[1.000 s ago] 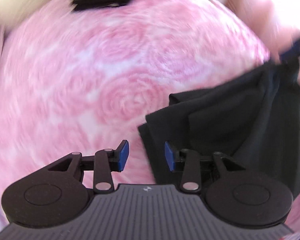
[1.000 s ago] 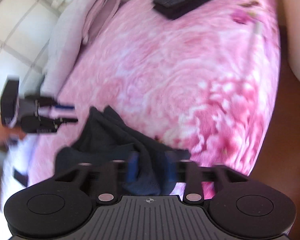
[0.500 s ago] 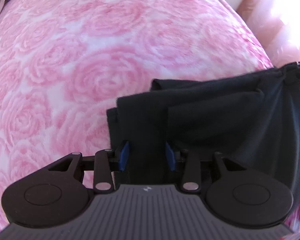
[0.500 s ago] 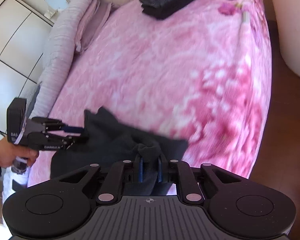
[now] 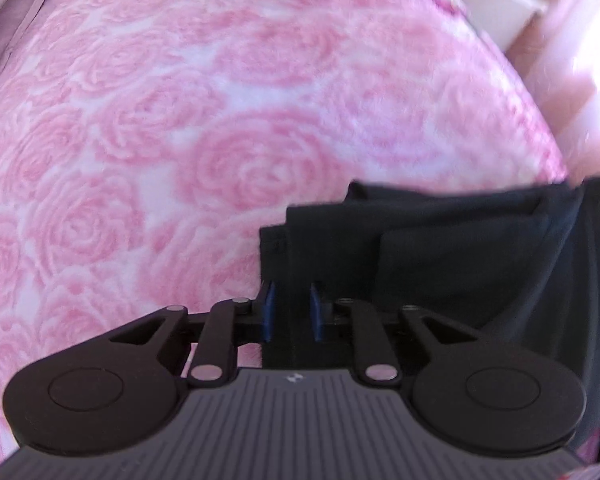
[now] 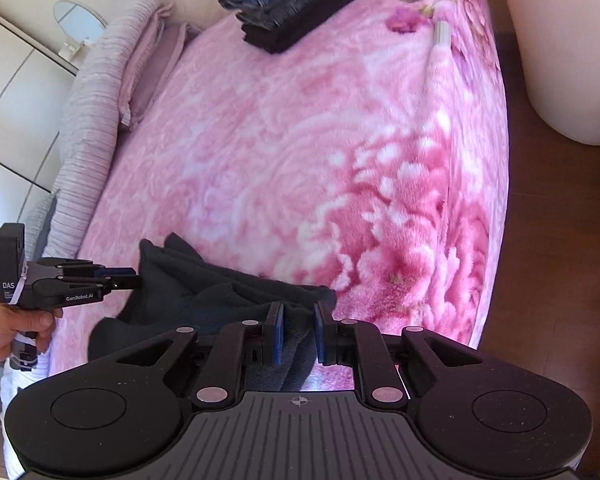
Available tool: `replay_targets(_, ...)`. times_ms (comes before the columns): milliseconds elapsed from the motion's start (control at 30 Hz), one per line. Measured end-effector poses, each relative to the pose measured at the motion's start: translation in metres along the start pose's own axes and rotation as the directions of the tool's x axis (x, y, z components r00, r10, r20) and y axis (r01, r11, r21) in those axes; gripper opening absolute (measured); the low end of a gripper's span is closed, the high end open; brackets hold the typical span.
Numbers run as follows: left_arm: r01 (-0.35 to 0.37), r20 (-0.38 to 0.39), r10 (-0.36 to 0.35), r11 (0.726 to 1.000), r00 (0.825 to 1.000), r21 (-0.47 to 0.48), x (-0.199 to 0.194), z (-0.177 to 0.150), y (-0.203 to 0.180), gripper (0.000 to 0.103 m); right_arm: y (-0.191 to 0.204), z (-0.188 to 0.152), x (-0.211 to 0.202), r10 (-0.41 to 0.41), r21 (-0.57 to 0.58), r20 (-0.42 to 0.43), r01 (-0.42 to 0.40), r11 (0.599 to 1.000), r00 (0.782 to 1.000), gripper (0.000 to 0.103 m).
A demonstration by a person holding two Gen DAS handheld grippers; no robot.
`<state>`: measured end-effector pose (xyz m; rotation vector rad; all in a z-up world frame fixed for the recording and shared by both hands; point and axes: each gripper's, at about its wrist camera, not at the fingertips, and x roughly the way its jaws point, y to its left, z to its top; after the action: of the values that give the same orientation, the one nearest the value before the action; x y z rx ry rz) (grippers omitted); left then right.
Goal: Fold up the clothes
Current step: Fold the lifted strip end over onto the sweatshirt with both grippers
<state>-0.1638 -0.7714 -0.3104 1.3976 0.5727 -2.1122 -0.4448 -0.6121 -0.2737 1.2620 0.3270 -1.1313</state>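
A black garment (image 5: 440,264), partly folded, hangs over the pink rose-patterned bed (image 5: 220,140), stretched between my two grippers. My left gripper (image 5: 291,311) has its blue pads closed on the garment's left edge. In the right wrist view the same black garment (image 6: 204,292) spans from my left gripper (image 6: 134,276) at the left to my right gripper (image 6: 298,334), whose pads sit on either side of a bunched corner of the cloth with a small gap showing.
A stack of folded dark clothes (image 6: 300,0) lies at the far end of the bed. Lilac pillows (image 6: 100,100) line the left side. A white cylindrical bin (image 6: 560,48) stands on the brown floor (image 6: 548,280) to the right.
My left gripper moved onto the garment's left edge and closed on it. My right gripper's jaws widened slightly around the cloth. The garment now stretches flatter between the two.
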Motion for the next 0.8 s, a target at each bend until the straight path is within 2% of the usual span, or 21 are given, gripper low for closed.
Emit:
replay_targets(33, 0.022, 0.009, -0.022, 1.000, 1.000, -0.012, -0.001, 0.001, 0.000, 0.015, 0.000, 0.000, 0.000, 0.006, 0.004, -0.001, -0.006, 1.000, 1.000, 0.014)
replay_targets(100, 0.062, 0.026, -0.061, 0.998, 0.998, -0.032, -0.001, 0.004, 0.000, 0.026, 0.000, -0.001, 0.004, 0.007, -0.003, -0.011, -0.007, 1.000, 1.000, 0.014)
replay_targets(133, 0.059, 0.023, -0.059, 0.998, 0.998, -0.023, 0.003, 0.006, -0.001, 0.026, 0.001, 0.000, 0.007, 0.006, -0.008, -0.019, -0.007, 1.000, 1.000, 0.014)
replay_targets(267, -0.012, -0.012, 0.013, 1.000, 1.000, 0.022, 0.028, 0.012, -0.007, 0.024, 0.001, 0.008, 0.018, -0.001, -0.040, -0.034, -0.001, 0.999, 0.999, 0.014)
replay_targets(367, -0.026, -0.010, 0.026, 1.000, 1.000, 0.010, 0.038, 0.014, -0.005, 0.024, -0.003, 0.019, 0.028, -0.016, -0.063, -0.035, 0.014, 0.998, 0.999, 0.014)
replay_targets(467, -0.056, -0.003, 0.056, 0.997, 0.998, 0.048, 0.030, 0.015, -0.006, 0.025, -0.007, 0.029, 0.030, -0.054, -0.071, -0.033, 0.051, 0.996, 0.998, 0.014)
replay_targets(567, -0.111, 0.033, 0.110, 0.992, 0.993, 0.051, 0.007, 0.008, -0.003, 0.022, 0.000, 0.033, 0.015, -0.097, -0.121, 0.001, 0.097, 0.988, 0.995, 0.014)
replay_targets(667, -0.085, 0.080, 0.078, 0.992, 0.994, 0.094, -0.026, -0.010, -0.013, 0.022, 0.022, 0.025, -0.006, -0.120, -0.201, 0.039, 0.125, 0.972, 0.992, 0.015)
replay_targets(800, 0.017, 0.085, -0.035, 0.980, 0.996, 0.200, -0.055, -0.047, -0.048, 0.023, 0.060, -0.009, -0.017, -0.105, -0.263, 0.027, 0.108, 0.959, 0.994, 0.015)
